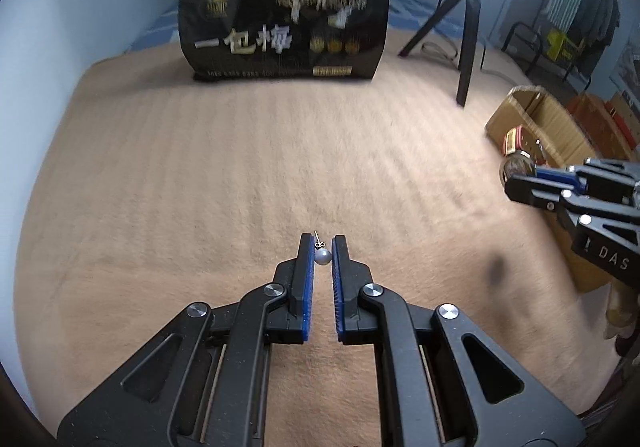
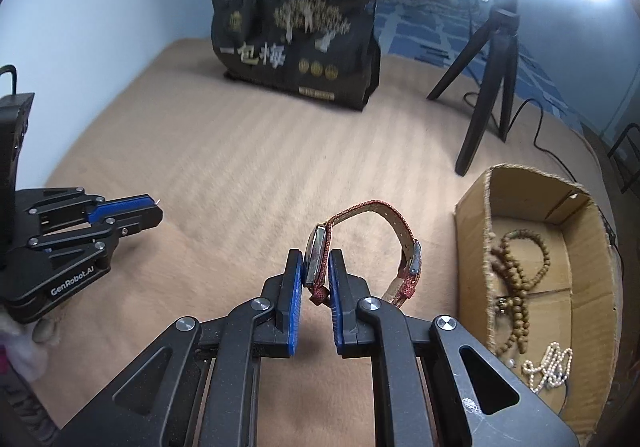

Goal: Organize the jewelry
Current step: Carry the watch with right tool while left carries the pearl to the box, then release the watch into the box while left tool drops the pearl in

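Observation:
My left gripper (image 1: 322, 252) is shut on a pearl stud earring (image 1: 322, 256), its thin gold post pointing up, held above the tan blanket (image 1: 240, 167). My right gripper (image 2: 316, 261) is shut on the face of a wristwatch (image 2: 316, 255) with a red woven strap that loops to the right. The cardboard box (image 2: 472, 215) stands just right of the watch and holds a brown bead string (image 2: 516, 287) and a white pearl strand (image 2: 550, 365). The right gripper with the watch (image 1: 518, 167) shows at the right of the left wrist view, near the box (image 1: 552, 119). The left gripper (image 2: 154, 207) shows at the left of the right wrist view.
A black printed bag (image 1: 284, 17) stands at the far side of the blanket. A black tripod (image 2: 488, 79) with a ring light and its cable stands at the back right, behind the box. A pale blue wall runs along the left.

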Action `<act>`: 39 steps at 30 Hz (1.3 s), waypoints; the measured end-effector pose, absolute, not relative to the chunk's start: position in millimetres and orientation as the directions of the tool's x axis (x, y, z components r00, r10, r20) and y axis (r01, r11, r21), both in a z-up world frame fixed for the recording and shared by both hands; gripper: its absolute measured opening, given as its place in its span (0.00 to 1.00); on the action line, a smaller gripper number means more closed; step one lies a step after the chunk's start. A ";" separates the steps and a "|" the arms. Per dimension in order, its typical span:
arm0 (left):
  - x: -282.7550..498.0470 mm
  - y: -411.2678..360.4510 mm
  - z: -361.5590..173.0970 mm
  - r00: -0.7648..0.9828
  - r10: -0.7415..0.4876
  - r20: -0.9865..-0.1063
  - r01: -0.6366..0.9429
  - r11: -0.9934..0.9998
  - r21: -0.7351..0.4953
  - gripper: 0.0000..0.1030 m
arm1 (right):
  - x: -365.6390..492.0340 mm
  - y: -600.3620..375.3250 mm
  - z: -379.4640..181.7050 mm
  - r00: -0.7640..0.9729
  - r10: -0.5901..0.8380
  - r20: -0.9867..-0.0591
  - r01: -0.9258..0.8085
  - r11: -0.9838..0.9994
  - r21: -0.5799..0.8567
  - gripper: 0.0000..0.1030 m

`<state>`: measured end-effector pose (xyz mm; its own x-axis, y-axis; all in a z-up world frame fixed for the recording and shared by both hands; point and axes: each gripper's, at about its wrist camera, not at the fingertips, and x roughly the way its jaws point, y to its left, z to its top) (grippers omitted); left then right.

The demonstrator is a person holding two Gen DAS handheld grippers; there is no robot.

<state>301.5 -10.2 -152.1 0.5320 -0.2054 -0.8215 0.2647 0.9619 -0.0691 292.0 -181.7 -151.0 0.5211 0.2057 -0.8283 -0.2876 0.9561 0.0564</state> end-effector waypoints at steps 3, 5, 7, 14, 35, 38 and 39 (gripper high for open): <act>294.3 -14.6 -134.6 0.558 -0.227 -0.798 0.279 0.957 -0.077 0.07 | 285.9 -188.9 -138.9 0.541 0.215 -0.813 -0.280 0.958 0.067 0.11; 288.2 -20.8 -124.1 0.574 -0.242 -0.782 0.292 0.953 -0.080 0.07 | 280.6 -196.0 -130.3 0.556 0.219 -0.802 -0.270 0.960 0.075 0.11; 282.4 -27.0 -113.7 0.585 -0.264 -0.767 0.305 0.948 -0.093 0.06 | 273.6 -205.6 -121.3 0.573 0.220 -0.789 -0.257 0.963 0.081 0.11; 258.8 -62.8 -84.7 0.598 -0.343 -0.724 0.371 0.920 -0.129 0.06 | 254.3 -252.4 -91.8 0.634 0.187 -0.750 -0.188 0.978 0.086 0.11; 209.3 -215.9 -67.6 0.538 -0.505 -0.675 0.577 0.804 -0.142 0.06 | 239.7 -379.7 -85.2 0.666 0.089 -0.740 0.020 0.990 0.137 0.11; 210.2 -228.9 -74.3 0.525 -0.507 -0.684 0.584 0.799 -0.144 0.06 | 243.2 -384.4 -88.5 0.663 0.100 -0.742 0.025 0.988 0.155 0.11; 211.2 -232.5 -76.1 0.522 -0.507 -0.686 0.584 0.798 -0.145 0.06 | 244.9 -385.3 -89.6 0.663 0.103 -0.742 0.025 0.987 0.159 0.11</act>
<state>211.2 -232.5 -76.1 0.5222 -0.5072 -0.6855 0.5845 0.7983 -0.1454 244.9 -385.3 -89.6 0.6626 0.1029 -0.7419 0.0251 0.9869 0.1593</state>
